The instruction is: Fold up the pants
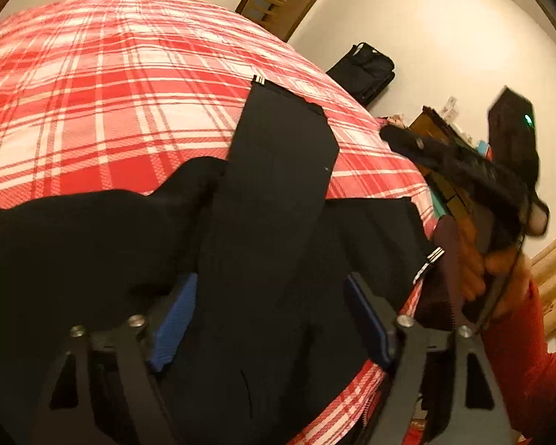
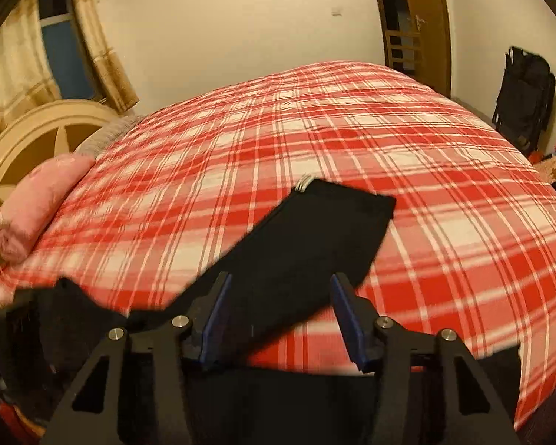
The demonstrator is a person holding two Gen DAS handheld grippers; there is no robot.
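Blue-padded fingers of the left gripper fill the near edge of its own view, spread wide with the black pants lying under and between them; the pads do not press on the cloth, so this gripper is open and holds nothing. From here one trouser leg runs straight ahead of the gripper to a cuff with white stripes, while a looser heap of dark cloth bulges to the gripper's left. To its right, the right gripper shows blurred in the air, carried by a hand in a red sleeve.

Seen from the right wrist, the right gripper also stands with its jaws apart, narrower than the left's, and nothing is clamped between them. The same trouser leg lies ahead of it and slants up to the right; a dark band of cloth crosses just below its fingers.

By the look of it the pants are being laid out and squared, with no fold yet made. The next move probably calls for both grippers to come down on matching points, likely at the waist or along a side seam, and to pinch the cloth before carrying one half over the other; the bunched part on the left wants smoothing first.

The bed carries a red-and-white plaid cover. Ahead of the right gripper and to its left lie a rolled pink blanket and a cream headboard; beyond stand a curtained window, a wooden door and a black bag against the wall.
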